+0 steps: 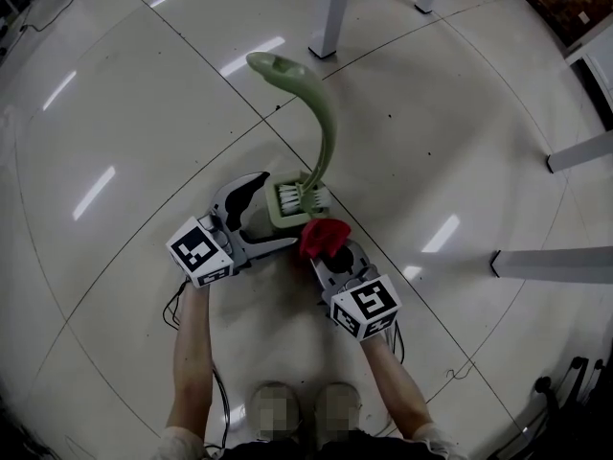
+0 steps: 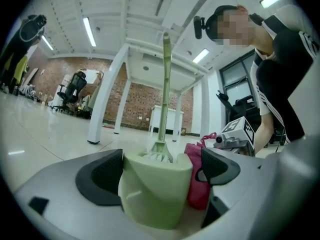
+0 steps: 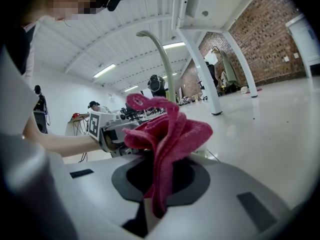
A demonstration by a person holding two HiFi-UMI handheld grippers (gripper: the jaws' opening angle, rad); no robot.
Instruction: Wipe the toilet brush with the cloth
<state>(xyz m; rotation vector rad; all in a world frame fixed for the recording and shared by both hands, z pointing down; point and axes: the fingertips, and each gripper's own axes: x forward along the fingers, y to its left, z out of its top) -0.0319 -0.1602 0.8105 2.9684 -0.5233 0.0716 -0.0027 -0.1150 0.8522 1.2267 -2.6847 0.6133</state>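
Observation:
A pale green toilet brush [image 1: 326,123] stands in its green holder [image 1: 299,202] on the glossy floor, its curved handle rising away from me. My left gripper [image 1: 268,214] is open, and the holder [image 2: 156,194] sits between its two dark pads [image 2: 100,176]. From that view the brush handle [image 2: 165,94] goes straight up. My right gripper [image 1: 330,252] is shut on a red cloth [image 1: 321,235], which bunches up above the jaws [image 3: 170,134]. The cloth [image 2: 197,179] hangs right beside the holder's right side; whether they touch I cannot tell.
White table legs [image 1: 330,12] stand beyond the brush, and more white legs [image 1: 556,262] lie to the right. The person's shoes [image 1: 297,410] are just behind the grippers. Thin cables [image 1: 177,305] trail on the floor by the left arm.

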